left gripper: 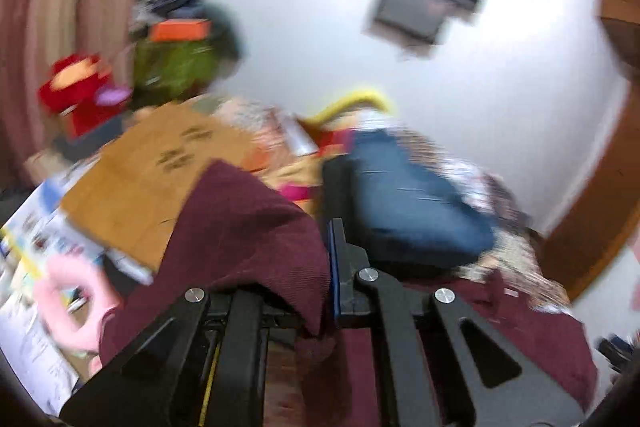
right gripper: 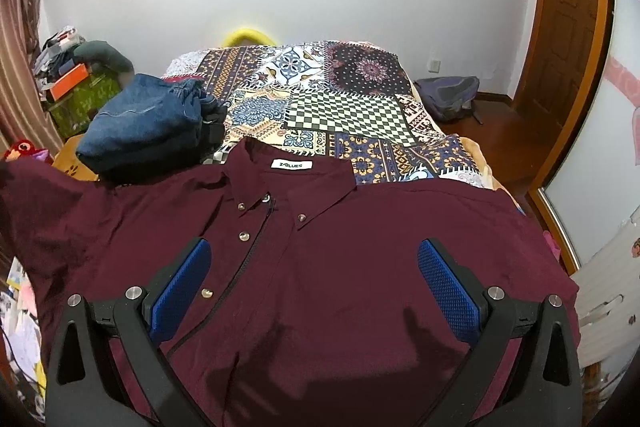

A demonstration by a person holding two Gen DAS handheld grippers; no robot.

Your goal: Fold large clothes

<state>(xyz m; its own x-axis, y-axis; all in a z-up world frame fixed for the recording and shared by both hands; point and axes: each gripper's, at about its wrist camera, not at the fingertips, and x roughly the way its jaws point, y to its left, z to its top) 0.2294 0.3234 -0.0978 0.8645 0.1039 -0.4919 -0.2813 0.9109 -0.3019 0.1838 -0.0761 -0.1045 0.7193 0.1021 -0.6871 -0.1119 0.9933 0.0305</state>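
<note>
A maroon button-up shirt [right gripper: 340,267] lies front up on the patterned bed, collar toward the far wall. My right gripper [right gripper: 316,279] is open just above its chest, blue pads [right gripper: 448,287] wide apart and empty. My left gripper [left gripper: 326,267] is shut on a bunched part of the maroon shirt [left gripper: 248,227] and holds it lifted; the cloth drapes over the left finger. The left wrist view is blurred by motion.
Folded blue jeans [right gripper: 148,123] lie on the bed's left side, beyond the shirt. The patchwork bedspread [right gripper: 352,107] stretches to the far wall. Cardboard [left gripper: 160,167], toys and boxes crowd the left. A grey backpack [right gripper: 448,95] sits on the floor by the wooden door.
</note>
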